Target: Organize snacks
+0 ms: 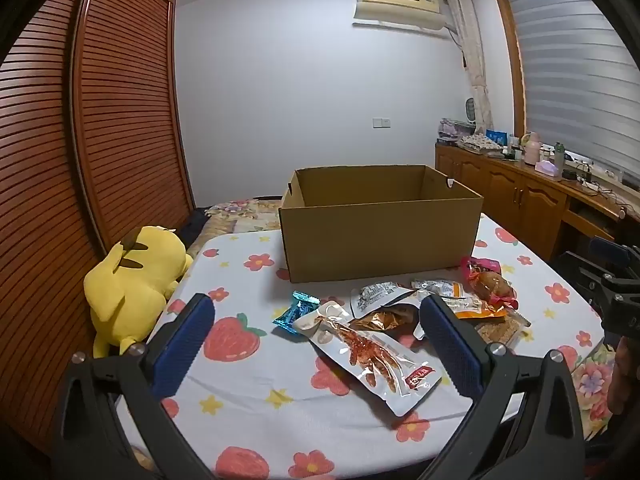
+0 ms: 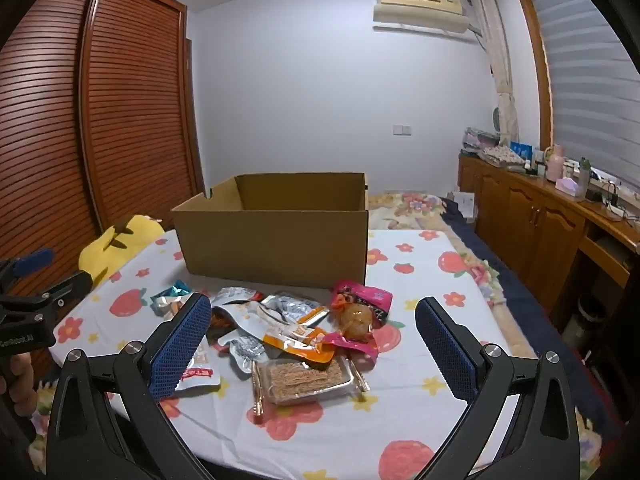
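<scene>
1. Left gripper (image 1: 316, 316) hovers over the flowered cloth (image 1: 248, 392), jaws spread wide, gripping nothing; a clear packet (image 1: 372, 356) lies between them
2. Right gripper (image 2: 314, 316) likewise gapes empty above the snack pile (image 2: 296, 332)
3. The cardboard box (image 2: 276, 244) stands open just behind the snacks; a yellow plush (image 1: 132, 280) lies left

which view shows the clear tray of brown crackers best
The right wrist view: the clear tray of brown crackers lies whole, near and unobstructed at the front of the pile. The left wrist view shows only a corner, behind the left gripper's finger.
</scene>
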The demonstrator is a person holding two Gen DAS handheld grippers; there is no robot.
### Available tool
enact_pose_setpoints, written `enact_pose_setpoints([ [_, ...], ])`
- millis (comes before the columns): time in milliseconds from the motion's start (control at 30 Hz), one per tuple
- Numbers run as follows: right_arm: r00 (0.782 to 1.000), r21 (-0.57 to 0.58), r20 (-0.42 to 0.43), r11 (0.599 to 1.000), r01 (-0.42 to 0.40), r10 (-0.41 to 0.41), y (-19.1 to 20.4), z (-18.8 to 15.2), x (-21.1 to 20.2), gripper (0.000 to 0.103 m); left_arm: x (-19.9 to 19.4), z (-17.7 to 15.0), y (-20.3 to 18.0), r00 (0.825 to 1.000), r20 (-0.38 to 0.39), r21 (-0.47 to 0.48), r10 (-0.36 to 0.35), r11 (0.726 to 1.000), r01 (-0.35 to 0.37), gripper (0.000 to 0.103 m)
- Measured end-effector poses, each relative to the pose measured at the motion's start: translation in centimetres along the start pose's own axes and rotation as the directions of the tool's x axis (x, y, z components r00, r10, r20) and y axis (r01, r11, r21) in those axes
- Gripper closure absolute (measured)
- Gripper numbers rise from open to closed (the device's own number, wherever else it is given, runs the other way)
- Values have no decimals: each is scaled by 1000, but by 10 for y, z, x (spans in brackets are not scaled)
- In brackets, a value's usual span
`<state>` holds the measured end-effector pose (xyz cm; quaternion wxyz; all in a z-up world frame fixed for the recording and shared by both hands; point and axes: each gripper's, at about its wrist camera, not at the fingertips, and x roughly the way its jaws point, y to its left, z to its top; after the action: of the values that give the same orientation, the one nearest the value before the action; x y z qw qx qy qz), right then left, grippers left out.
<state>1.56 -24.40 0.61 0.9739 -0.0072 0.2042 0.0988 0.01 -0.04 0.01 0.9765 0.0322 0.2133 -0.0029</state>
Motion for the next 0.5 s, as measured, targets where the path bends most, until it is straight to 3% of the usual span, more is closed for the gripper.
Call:
enact_pose_setpoints([
  [500,1000,3,2,1000,1,-1,0,0,-1,0,0,0,0,1000,5,-4,-3,1000,3,0],
])
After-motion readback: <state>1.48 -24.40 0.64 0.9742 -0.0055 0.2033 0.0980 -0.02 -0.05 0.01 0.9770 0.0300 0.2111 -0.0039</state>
